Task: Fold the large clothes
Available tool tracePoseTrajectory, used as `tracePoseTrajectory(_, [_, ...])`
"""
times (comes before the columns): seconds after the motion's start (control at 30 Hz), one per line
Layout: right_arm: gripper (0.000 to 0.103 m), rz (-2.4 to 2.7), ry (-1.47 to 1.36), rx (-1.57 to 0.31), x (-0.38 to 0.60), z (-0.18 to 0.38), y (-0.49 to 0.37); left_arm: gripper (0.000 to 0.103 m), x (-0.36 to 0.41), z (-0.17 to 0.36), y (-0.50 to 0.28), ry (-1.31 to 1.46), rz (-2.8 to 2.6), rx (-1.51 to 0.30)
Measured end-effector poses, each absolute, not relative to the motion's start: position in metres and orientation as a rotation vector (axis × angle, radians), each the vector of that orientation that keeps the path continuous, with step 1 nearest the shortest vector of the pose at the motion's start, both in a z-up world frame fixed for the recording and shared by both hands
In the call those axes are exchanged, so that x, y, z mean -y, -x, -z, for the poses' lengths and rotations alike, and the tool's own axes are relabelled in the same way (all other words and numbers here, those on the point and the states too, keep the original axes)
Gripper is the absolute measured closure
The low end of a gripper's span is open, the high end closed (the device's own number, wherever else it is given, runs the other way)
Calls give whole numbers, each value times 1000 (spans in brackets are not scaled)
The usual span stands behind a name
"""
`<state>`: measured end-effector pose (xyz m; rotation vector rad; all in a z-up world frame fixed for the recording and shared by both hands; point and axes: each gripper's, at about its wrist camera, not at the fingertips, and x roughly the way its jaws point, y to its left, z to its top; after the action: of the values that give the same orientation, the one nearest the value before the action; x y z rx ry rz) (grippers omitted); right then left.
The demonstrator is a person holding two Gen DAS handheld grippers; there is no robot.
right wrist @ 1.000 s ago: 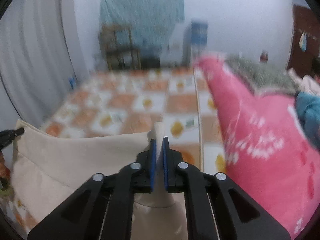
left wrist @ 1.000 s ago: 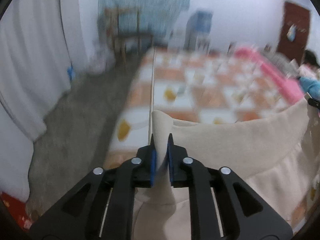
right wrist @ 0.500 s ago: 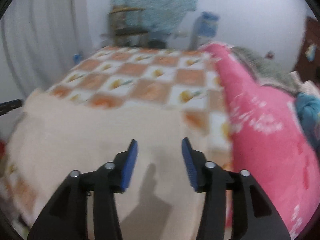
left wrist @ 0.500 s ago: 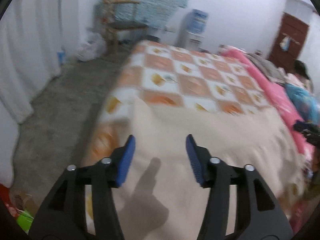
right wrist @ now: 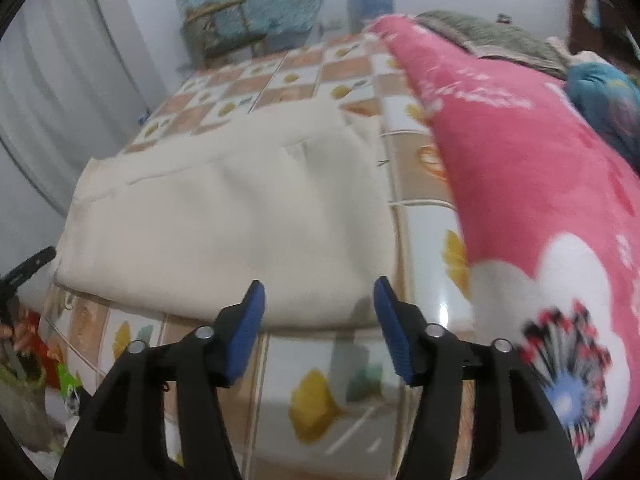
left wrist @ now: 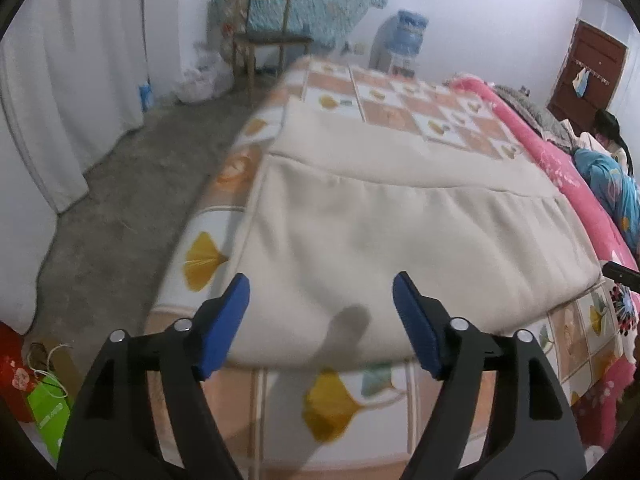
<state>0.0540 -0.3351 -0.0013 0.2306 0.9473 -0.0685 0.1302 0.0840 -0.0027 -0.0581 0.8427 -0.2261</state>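
A large cream garment (left wrist: 384,224) lies flat and folded over on the checked bed sheet (left wrist: 348,396); the same cream garment (right wrist: 224,216) fills the middle of the right wrist view. My left gripper (left wrist: 322,286) hovers over its near left edge, jaws opening, nothing between the blue pads. My right gripper (right wrist: 318,290) hangs over the near right edge, jaws opening too, also with nothing in them. The tip of the right gripper (left wrist: 622,274) shows at the right rim of the left wrist view.
A pink flowered quilt (right wrist: 532,184) lies piled along the bed's right side, beside blue clothing (left wrist: 612,184). Grey floor (left wrist: 132,196) and white curtains (left wrist: 60,76) lie to the left. A wooden chair (left wrist: 264,44) and a water dispenser (left wrist: 404,40) stand at the far wall.
Both grippers held up corners of the cream garment a second ago. They let go, their jaws spread, the garment dropped flat onto the bed, and both grippers drew back toward the near edge.
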Motion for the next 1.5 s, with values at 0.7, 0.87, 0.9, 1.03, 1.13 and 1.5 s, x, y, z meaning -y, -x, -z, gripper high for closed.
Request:
tracePoseTrajectory(0.7, [7,152,-162,-748,238,-42,-7,9,21,-42,-51,-42,154,-755])
tracePoseTrajectory(0.87, [7,192,-163,-760,235,-41,-11,9,35,-47,-48,-64,85,-723])
tracePoseTrajectory(0.9, [7,196,-154,-771,233,-39,-13,9,35,-47,-49,-58,77,-730])
tracePoseTrajectory(1.03, [7,193,-139,-803,227,-33,-18,9,37,-40,-53,-41,68,-778])
tracePoseTrajectory(1.13, [7,182,-143,-820,222,-30,-20,9,40,-36,-56,-55,57,-805])
tracePoseTrajectory(1.5, [7,163,-120,-857,210,-21,-25,9,43,-22,-60,-80,49,-878])
